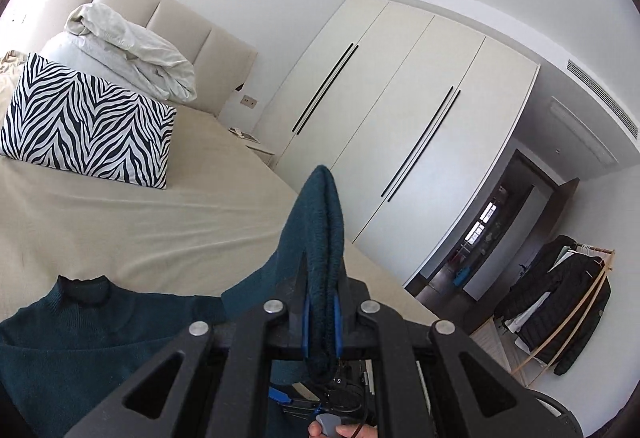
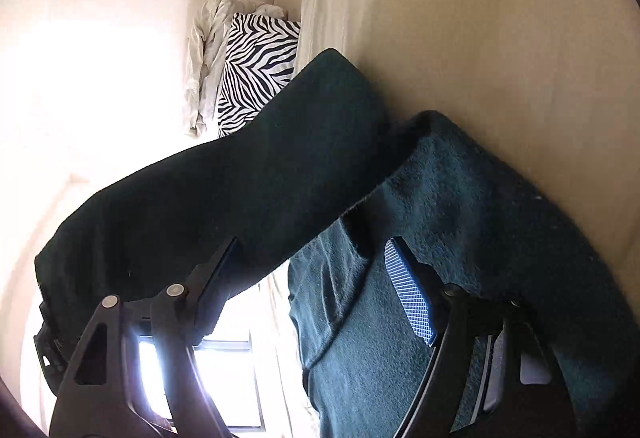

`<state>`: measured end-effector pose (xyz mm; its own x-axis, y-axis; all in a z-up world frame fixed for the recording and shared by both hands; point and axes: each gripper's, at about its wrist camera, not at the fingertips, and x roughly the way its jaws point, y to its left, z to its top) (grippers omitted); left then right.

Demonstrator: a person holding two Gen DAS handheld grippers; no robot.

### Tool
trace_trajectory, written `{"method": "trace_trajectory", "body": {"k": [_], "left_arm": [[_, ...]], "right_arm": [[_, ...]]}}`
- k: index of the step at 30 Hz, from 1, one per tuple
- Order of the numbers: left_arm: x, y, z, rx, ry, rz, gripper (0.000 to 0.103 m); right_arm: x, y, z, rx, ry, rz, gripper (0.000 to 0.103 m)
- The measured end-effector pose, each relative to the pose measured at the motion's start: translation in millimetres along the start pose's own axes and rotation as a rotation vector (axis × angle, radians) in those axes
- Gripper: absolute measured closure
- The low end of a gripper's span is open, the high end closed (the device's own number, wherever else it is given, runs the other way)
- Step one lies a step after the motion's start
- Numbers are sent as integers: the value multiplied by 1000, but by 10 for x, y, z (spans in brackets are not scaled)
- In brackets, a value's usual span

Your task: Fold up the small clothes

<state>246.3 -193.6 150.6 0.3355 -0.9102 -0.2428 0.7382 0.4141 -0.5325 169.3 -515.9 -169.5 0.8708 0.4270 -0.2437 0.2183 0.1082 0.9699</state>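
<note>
A dark teal knit sweater (image 1: 72,334) lies on the beige bed (image 1: 120,222), its collar toward the pillows. My left gripper (image 1: 320,314) is shut on the sweater's sleeve cuff (image 1: 324,238), which stands up between the blue pads, lifted above the bed. In the right wrist view the lifted sleeve (image 2: 240,190) stretches across from the sweater body (image 2: 460,238). My right gripper (image 2: 316,270) is open, its fingers wide apart, one finger against the sleeve and the blue ribbed pad (image 2: 408,294) over the sweater body.
A zebra-print pillow (image 1: 88,122) and a crumpled white duvet (image 1: 132,50) sit at the head of the bed. White wardrobe doors (image 1: 400,126) stand past the bed's right edge. A coat rack with dark jackets (image 1: 560,302) is at far right. A bright window (image 2: 224,378) shows low down.
</note>
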Motion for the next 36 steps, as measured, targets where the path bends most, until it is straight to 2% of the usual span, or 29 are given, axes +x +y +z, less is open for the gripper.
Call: {"method": "trace_trajectory", "body": {"k": [3,7,9,12,17,20,24,28,30,31,32,36], "left_arm": [[-79,236,-60,-30,9,50,95],[-196,967,-294,-179,32,122,95],[-249,1342,-466,-234,51,194,95],[-322,1872,-782,-350,82,253,95],[-376,2466,-1264,-477,126,341,94],[-392,2580,-1454,-496,151,365,93],[-444,2561,-1520,-481,150,373,93],[-470,2538,-1534,-451,163,410,91],[-474,2528,-1536,-437,167,421,89],[-470,2526,-1546,-428,174,433,84],[-480,2522,-1560,-418,175,450,83],[-537,2555,-1585,-429,141,455,83]], "right_arm": [[46,-9,101,30,-10,34,30],[167,-91,277,114,-17,84,30],[186,-114,358,130,-31,92,30],[150,-112,424,118,-62,100,30],[128,-161,471,118,-88,104,30],[134,-135,427,94,-89,74,30],[15,-163,344,74,-89,17,30],[-95,-84,265,65,-35,-85,30],[-166,71,237,-6,-14,-155,30],[-217,164,228,-50,-12,-188,29],[-262,259,228,-88,-16,-204,28],[-254,603,306,-193,-10,-193,28]]}}
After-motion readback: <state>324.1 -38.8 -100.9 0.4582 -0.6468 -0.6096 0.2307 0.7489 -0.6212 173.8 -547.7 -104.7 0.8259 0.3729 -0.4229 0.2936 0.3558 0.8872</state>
